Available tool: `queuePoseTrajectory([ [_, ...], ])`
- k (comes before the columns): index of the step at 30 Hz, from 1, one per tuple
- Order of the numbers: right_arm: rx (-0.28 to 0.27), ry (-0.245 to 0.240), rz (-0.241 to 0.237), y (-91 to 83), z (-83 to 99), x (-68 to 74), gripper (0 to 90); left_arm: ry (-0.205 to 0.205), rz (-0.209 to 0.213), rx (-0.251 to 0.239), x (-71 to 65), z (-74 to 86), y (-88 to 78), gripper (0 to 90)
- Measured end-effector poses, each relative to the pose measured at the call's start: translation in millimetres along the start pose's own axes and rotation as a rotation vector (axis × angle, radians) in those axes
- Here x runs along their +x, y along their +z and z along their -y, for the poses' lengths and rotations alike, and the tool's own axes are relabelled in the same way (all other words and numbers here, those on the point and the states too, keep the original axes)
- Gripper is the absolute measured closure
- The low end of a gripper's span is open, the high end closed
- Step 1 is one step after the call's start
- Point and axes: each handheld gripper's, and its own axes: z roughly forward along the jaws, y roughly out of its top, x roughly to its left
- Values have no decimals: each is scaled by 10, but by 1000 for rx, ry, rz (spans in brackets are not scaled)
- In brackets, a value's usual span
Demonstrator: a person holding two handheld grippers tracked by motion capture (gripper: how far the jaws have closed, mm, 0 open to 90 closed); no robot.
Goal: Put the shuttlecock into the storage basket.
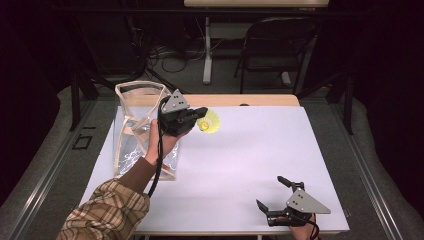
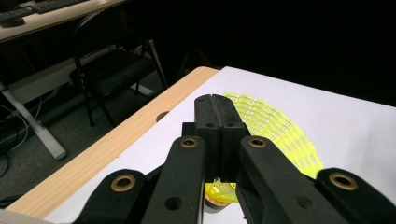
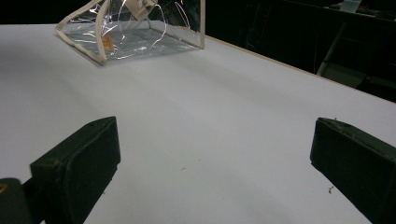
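Your yellow shuttlecock (image 1: 209,122) sits in the air just above the far part of the white surface (image 1: 240,155), carried at the tip of your left claw (image 1: 200,114). In the left gripper view the jaws stand pressed together, and the yellow skirt (image 2: 275,130) fans out past and to the right of them, with the cork end (image 2: 219,193) tucked low beneath the jaws. So you hold it by the edge of the skirt, and its long axis runs roughly across the line of the jaws rather than along it.

The relation that matters now is this: the clear plastic bag (image 1: 140,125) stands just to the left of your left hand (image 1: 162,142), its open mouth (image 1: 141,89) facing up, while the shuttlecock points away from it, to the right. To drop the shuttlecock in, I judge you have to swing the claw back leftward and up over the rim, cork end down.

Your right claw (image 1: 276,195) rests at the near right corner, jaws wide apart with nothing between them, well apart from both bag and shuttlecock. The left hand is plainly the nearer one, so the right could only steady the bag (image 3: 135,35) after crossing the surface.
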Motion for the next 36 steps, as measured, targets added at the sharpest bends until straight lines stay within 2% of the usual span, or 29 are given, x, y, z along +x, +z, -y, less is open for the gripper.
queuePoseTrajectory([
  [20, 1, 1, 6, -19, 4, -2, 14, -13, -18, -5, 164, -72, 13, 900],
  [36, -1, 6, 8, -33, 11, -11, 14, -26, -58, -14, 355, -143, -70, 900],
])
